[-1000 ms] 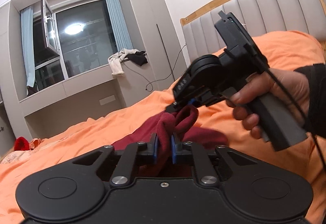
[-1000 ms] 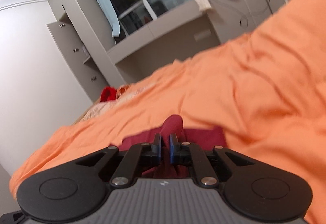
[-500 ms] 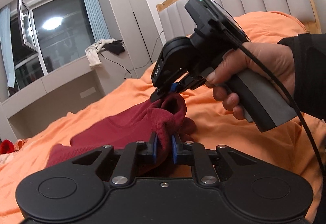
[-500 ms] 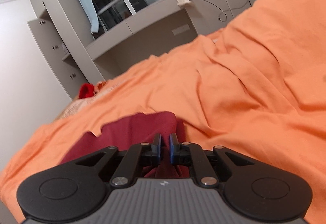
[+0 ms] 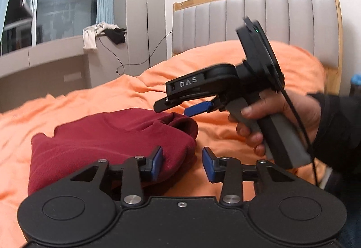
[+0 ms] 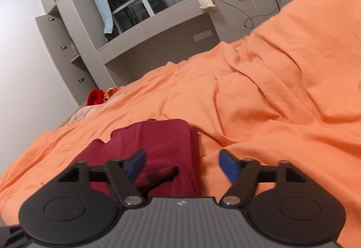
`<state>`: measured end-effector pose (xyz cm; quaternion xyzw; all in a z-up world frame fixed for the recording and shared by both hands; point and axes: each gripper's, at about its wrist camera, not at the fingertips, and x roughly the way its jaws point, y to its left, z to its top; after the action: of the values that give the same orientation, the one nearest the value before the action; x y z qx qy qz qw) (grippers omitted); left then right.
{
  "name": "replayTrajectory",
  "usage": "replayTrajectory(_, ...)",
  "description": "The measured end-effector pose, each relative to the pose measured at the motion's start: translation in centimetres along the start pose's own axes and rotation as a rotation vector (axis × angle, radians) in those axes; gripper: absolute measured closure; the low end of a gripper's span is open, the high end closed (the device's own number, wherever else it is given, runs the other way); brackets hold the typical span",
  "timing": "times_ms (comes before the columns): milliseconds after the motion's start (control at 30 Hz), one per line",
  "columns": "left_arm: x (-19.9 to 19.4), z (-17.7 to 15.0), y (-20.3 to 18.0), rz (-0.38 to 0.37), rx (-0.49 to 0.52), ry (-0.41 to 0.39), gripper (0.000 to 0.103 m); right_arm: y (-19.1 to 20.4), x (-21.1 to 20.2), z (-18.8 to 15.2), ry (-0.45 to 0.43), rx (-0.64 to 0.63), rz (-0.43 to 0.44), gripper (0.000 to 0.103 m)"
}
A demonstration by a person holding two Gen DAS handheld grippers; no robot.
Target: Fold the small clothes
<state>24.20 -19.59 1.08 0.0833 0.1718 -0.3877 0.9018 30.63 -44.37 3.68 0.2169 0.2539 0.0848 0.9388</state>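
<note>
Now that both jaws have just opened | left gripper (image 5: 182, 162) wide, empty | right gripper (image 6: 181, 165) wide, empty | red top (image 5: 108, 142) lies folded on bed (image 6: 259, 101) | maybe one fold left

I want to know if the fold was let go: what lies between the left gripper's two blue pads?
In the left wrist view, only bare orange bedsheet; the red garment lies beside the left gripper.

The folded garment (image 5: 108, 142) lies on the bed (image 5: 225, 67), well in front of the headboard (image 5: 259, 17). The left tongs (image 5: 182, 163) sit at the garment's near right corner. The right tongs (image 5: 189, 108) hang just above the garment's far right edge. Past the bed's far side, loose clothes (image 5: 101, 33) lie on the window ledge (image 5: 45, 49).
</note>
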Motion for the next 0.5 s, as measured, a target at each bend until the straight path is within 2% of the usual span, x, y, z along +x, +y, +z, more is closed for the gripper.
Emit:
replayTrajectory(67, -0.6, 0.4, 0.1, -0.010, -0.027, -0.014, 0.048, 0.3, -0.3, -0.2, -0.005, -0.022, 0.010, 0.009)
replayTrajectory(133, -1.4, 1.0, 0.5, -0.006, -0.064, -0.035, 0.027, 0.6, -0.5, -0.4, -0.003, -0.045, 0.011, 0.003)
replayTrajectory(200, -2.7, 1.7, 1.1, 0.023, -0.107, -0.079, 0.018, 0.8, -0.6, -0.6, -0.001, -0.068, 0.008, 0.001)
replayTrajectory(300, -4.0, 2.5, 2.5, 0.107, -0.148, -0.126, 0.009, 1.2, -0.6, -1.1, 0.006, -0.108, 0.000, 0.000)
replayTrajectory(367, -4.6, 2.7, 3.7, 0.195, -0.179, -0.149, 0.004, 1.4, -0.7, -1.4, 0.011, -0.135, -0.008, 0.000)
replayTrajectory(500, -4.6, 2.6, 6.8, 0.351, -0.277, -0.122, 0.003, 2.4, -1.0, -2.1, 0.012, -0.203, -0.018, 0.000)
